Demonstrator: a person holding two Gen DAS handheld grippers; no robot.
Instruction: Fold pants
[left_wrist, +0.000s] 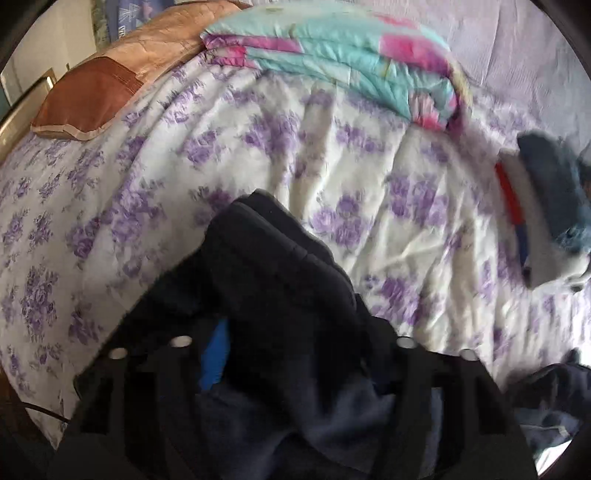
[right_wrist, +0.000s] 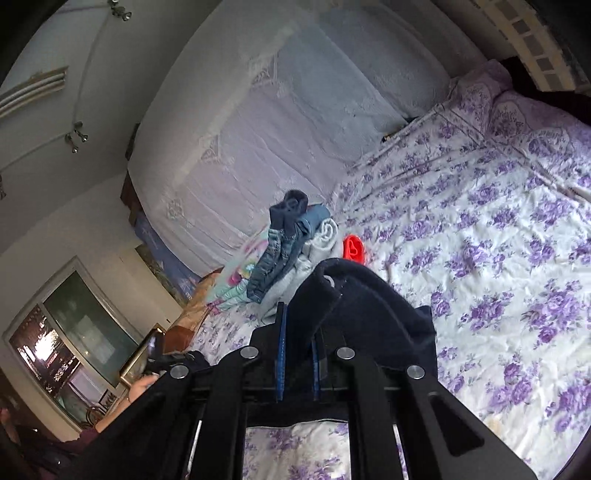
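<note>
Dark navy pants are held up over a bed with a white and purple floral cover. My left gripper is shut on a bunched part of the pants, which drape over and hide its fingertips; a blue pad shows at the left. In the right wrist view my right gripper is shut on another edge of the pants, the cloth folded over its blue-lined fingers, above the bed cover.
A pile of folded clothes with a red item lies on the bed; it also shows in the left wrist view. A folded turquoise and pink quilt and a brown pillow lie at the far side.
</note>
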